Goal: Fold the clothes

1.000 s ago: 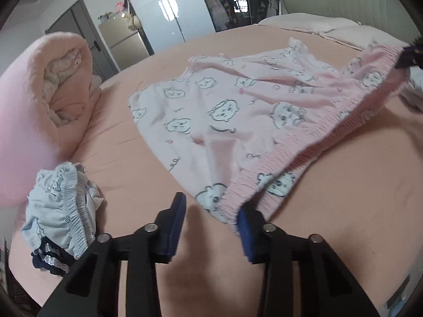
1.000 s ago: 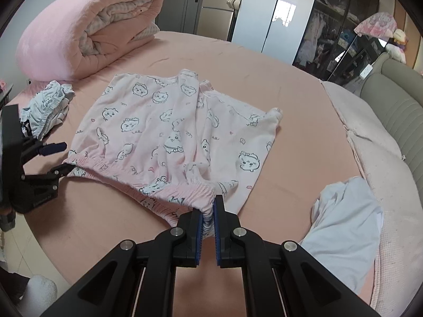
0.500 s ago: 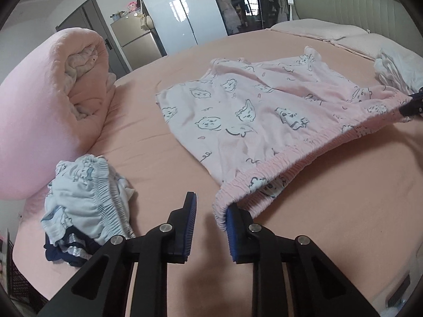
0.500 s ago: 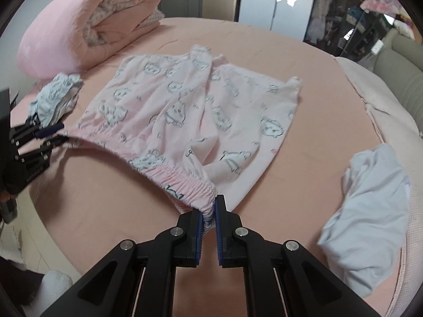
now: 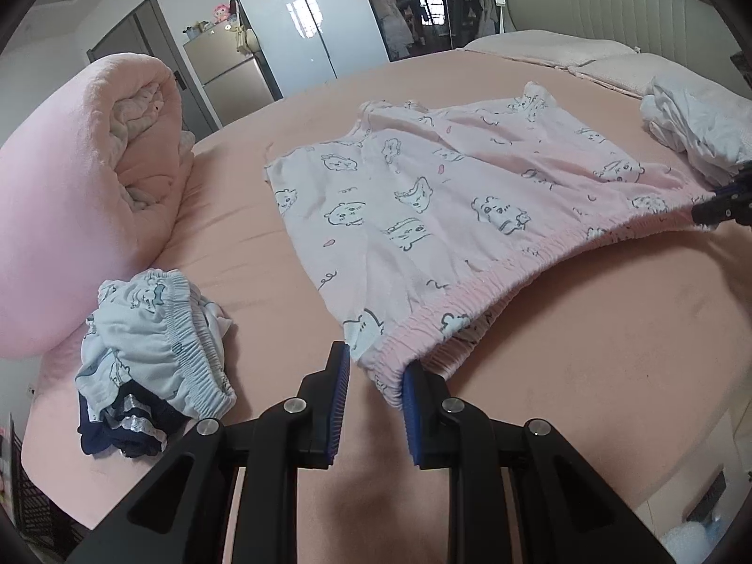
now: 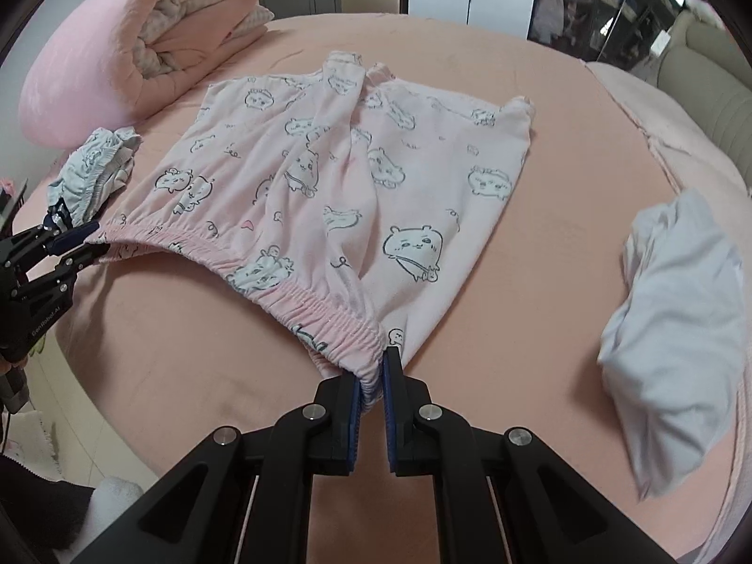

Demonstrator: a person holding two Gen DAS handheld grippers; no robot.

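Pink printed shorts (image 6: pixel 338 188) spread on the bed (image 6: pixel 188 352), my right claw (image 6: pixel 371 390) clamped on one waistband corner, my left claw (image 5: pixel 376 404) slightly parted, waistband's other corner against one pad.

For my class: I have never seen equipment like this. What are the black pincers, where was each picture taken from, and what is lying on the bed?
A person holds one two-finger gripper in each hand; each carries a camera looking along its fingers, giving the two views. On the pink bed lie printed pink pyjama shorts, a rolled pink duvet, crumpled pale blue shorts and a white garment. The right gripper pinches one waistband end; at the other end the left gripper shows a gap, cloth against one pad.
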